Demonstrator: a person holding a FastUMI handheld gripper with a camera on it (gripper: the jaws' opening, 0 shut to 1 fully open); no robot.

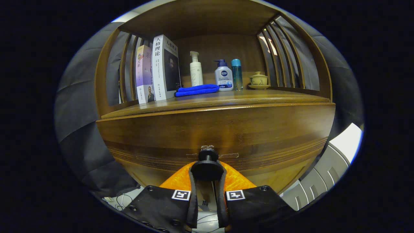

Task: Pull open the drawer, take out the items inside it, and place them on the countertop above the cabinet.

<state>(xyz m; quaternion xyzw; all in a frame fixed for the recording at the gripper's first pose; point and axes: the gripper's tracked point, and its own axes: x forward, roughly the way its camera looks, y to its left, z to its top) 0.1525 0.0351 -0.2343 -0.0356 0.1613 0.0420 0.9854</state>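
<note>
Gripping one drawer knob [207,169], gripper [207,171], two books [158,69], three bottles [223,76]

Your gripper [207,173] is built in black and orange. Two flat black plates form its body, each carrying a small white square tag printed with a black blocky pattern, one tag on either side of the gap between the fingers. Dark round screw heads dot the plates — one near each outer top corner, several more along the left plate's lower rim. From the tags forward, the fingers [192,191] run as thin black strips with curved tips, backed by textured orange wedges that taper toward those tips.
</note>
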